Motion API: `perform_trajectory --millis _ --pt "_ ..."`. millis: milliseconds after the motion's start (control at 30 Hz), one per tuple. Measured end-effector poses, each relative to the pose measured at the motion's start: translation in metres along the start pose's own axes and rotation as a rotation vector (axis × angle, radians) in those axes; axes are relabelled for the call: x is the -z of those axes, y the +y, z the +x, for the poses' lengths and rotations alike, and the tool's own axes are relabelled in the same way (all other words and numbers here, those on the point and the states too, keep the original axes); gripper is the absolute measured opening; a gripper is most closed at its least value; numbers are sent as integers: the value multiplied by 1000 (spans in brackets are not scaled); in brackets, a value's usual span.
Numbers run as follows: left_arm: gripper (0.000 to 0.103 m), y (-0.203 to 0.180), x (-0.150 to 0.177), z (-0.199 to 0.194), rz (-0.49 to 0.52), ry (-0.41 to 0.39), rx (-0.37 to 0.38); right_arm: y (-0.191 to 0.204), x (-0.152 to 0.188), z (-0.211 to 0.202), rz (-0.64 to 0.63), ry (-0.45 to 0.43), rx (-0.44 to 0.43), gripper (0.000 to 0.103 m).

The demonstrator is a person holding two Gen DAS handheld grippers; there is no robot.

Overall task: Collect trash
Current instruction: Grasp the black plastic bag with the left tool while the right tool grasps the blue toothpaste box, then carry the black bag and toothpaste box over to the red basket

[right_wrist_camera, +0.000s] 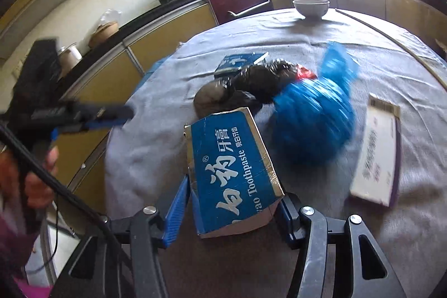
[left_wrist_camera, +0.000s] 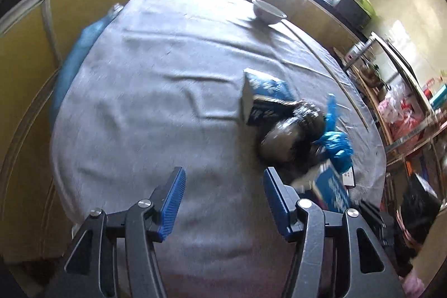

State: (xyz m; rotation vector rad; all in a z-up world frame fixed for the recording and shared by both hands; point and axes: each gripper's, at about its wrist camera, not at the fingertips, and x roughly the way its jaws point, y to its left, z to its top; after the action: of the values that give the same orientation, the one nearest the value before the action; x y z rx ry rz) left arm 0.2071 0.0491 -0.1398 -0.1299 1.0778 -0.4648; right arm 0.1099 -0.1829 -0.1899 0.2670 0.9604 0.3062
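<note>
- Blue-padded fingers of the right gripper are seen clamped on either side of a blue toothpaste box, which is held just above the grey tablecloth.
- "Toothpaste" is read in white on the box, beside large white Chinese characters and a small ® mark; a fragment "yao" is partly cut off at the near end.
- Just beyond the held box, a knotted blue plastic bag is seen, blurred, and to its left a crumpled black bag with a scrap of red at its edge.
- Behind the black bag, a second blue carton is laid flat; its white lettering cannot be read.
- To the right of the right gripper, a white box with a purple edge is laid on the cloth; its dark print is too blurred to read.
- At the far edge of the table, a white bowl is set upright.
- From the left wrist view, the left gripper is shown spread wide and holding nothing, over bare cloth, with the pile of bags and cartons ahead to its right.
</note>
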Motion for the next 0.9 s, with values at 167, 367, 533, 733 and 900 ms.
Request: perform_trajectory --millis 167,367,533,733,900 --pt "71 -36 -19 17 118 -19 52 -22 19 -36 86 -28 1 59" --pt "72 -73 -27 60 231 26 84 -49 39 -76 176 -65 52 59" --pt "44 -78 -27 77 230 49 129 -70 47 -92 253 -89 75 59" --pt "21 -77 -18 72 216 46 104 -69 46 -95 252 -105 67 59" --pt "19 -76 -1 51 201 37 56 -67 48 -100 249 -123 75 59"
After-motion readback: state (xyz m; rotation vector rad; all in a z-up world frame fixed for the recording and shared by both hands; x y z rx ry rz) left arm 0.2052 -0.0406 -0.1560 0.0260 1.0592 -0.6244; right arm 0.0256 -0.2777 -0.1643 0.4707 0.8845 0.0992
